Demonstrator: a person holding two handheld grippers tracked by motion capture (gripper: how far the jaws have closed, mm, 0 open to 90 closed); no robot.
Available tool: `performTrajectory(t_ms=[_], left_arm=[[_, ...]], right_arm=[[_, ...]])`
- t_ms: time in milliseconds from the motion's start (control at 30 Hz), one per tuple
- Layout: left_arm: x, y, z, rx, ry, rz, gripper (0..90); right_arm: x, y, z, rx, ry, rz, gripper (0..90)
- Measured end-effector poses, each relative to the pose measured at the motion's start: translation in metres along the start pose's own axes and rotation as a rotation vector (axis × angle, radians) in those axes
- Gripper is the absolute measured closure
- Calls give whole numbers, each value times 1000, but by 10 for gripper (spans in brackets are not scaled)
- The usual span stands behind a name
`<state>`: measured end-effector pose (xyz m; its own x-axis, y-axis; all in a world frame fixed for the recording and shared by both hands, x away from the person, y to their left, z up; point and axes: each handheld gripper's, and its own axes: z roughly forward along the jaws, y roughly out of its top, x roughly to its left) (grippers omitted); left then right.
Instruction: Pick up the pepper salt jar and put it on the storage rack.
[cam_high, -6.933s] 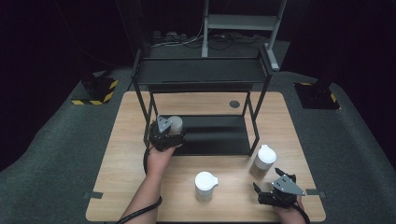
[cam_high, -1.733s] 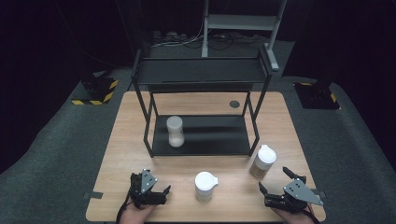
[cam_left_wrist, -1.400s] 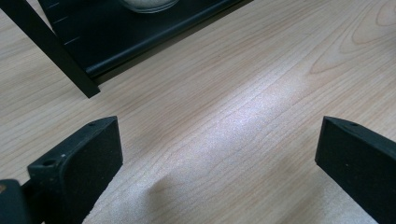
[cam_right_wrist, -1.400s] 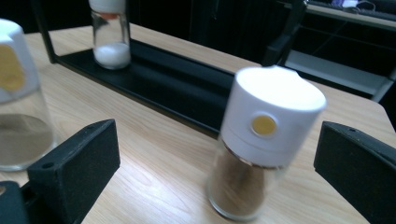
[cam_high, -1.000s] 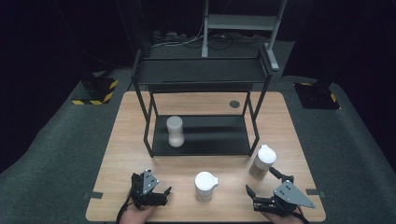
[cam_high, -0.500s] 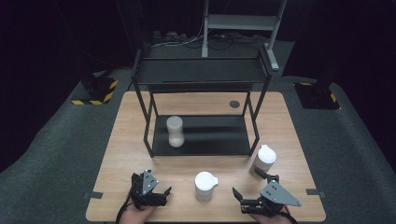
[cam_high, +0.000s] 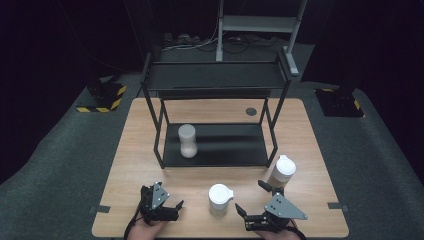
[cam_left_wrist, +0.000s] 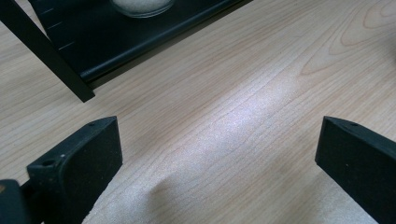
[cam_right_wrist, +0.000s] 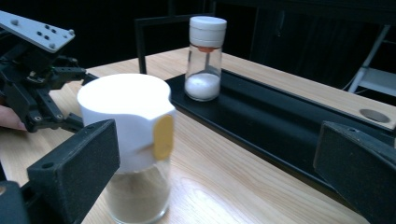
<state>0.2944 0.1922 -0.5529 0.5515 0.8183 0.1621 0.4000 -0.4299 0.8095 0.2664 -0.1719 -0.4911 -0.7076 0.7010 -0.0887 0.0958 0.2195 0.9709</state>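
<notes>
While the right hand-held gripper (cam_high: 254, 199) gapes wide beside it, the white-lidded jar (cam_right_wrist: 130, 144) stands upright on the tabletop (cam_high: 150, 130); its glass looks slick and breakable, so grip the body below the lid.

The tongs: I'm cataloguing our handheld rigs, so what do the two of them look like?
Both are black. The left tongs have a boxy skeleton frame with a small grey plate on top; a dark cable trails toward the hand. The right tongs carry a larger grey three-cornered plate with small holes. In the gripper views, each jaw is a blocky matte-black pad with a small hole near its top. No sleeves are visible.
</notes>
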Motion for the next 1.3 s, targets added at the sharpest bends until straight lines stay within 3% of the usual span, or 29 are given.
performTrajectory(t_ms=[833,1300], left_arm=[[1,0,-1,-6,-7,-1,7],[1,0,-1,-7,-8,0,6]], right_arm=[[32,-2,41,16,132,-7,0],[34,-14,55,31,172,12,76]])
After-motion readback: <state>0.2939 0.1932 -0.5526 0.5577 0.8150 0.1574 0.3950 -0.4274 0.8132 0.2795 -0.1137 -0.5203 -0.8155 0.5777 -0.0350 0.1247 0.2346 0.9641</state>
